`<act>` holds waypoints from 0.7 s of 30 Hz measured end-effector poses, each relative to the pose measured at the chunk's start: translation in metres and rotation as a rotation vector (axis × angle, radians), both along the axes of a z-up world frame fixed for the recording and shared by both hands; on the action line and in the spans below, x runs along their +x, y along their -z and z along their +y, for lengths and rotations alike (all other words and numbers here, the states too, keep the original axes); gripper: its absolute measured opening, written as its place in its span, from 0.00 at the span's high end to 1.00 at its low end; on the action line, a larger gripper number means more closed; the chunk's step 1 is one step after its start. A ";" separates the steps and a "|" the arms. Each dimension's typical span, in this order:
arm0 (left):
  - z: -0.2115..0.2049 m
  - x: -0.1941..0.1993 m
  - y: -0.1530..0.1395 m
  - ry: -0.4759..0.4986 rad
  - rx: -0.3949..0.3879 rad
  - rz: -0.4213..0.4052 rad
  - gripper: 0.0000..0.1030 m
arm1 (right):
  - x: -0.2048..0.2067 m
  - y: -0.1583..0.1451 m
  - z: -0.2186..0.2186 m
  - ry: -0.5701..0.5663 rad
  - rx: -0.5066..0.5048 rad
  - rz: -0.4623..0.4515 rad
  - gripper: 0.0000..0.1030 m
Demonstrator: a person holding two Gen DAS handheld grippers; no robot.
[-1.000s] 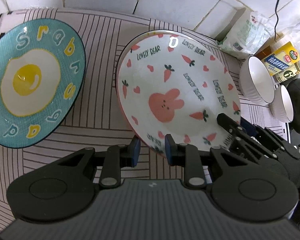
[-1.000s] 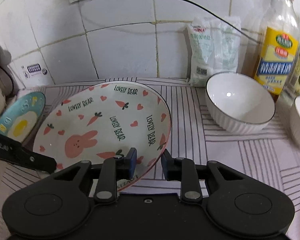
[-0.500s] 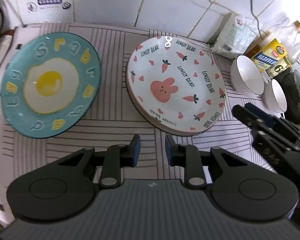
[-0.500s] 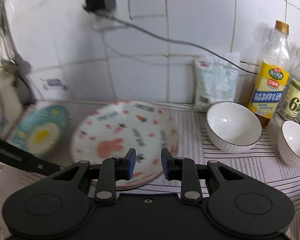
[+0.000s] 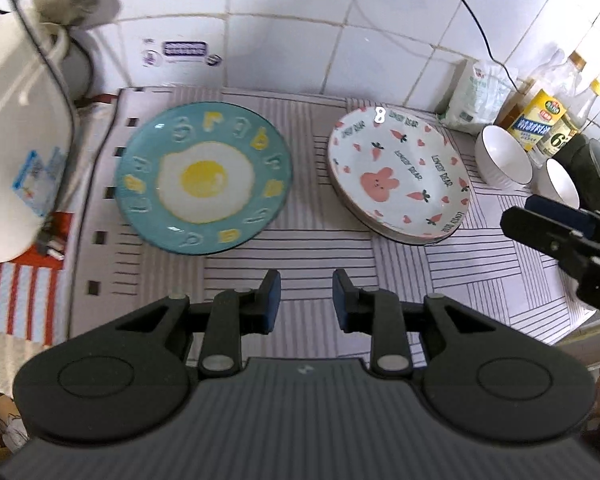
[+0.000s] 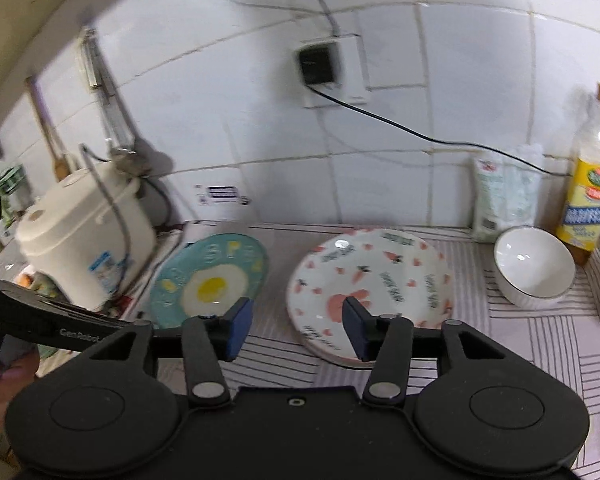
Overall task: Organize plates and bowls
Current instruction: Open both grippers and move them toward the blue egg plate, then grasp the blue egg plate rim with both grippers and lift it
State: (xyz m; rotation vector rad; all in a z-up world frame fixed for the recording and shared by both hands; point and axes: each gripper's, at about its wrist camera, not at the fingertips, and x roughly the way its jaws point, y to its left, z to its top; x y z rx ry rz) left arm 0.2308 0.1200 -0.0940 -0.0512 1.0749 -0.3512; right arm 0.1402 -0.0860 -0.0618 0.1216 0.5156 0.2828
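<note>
A white rabbit-and-carrot plate [image 5: 398, 178] lies on the striped mat, on top of another plate of the same shape. A teal fried-egg plate [image 5: 204, 178] lies to its left. Both show in the right wrist view: the rabbit plate [image 6: 388, 276] and the egg plate [image 6: 212, 276]. Two white bowls [image 5: 504, 160] [image 5: 562, 184] stand at the right. My left gripper [image 5: 306, 300] is open and empty, held above the mat in front of the plates. My right gripper [image 6: 296, 328] is open and empty, raised before the rabbit plate; it also appears in the left wrist view [image 5: 560, 232].
A white rice cooker [image 6: 84, 232] stands at the left by the wall. A white bag [image 6: 504, 192] and oil bottles [image 6: 592, 184] stand at the back right. A dark pan [image 5: 596, 172] sits at the far right. A cable hangs from a wall socket [image 6: 328, 72].
Both grippers let go of the rabbit plate, which now lies flat on the stack. Both pulled back and up, away from the plates. The right gripper's jaws opened wider.
</note>
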 end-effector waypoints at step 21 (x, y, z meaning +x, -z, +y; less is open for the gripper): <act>0.101 0.021 0.047 -0.280 -0.050 -0.134 0.40 | 0.070 0.060 0.087 -0.095 0.205 0.096 0.33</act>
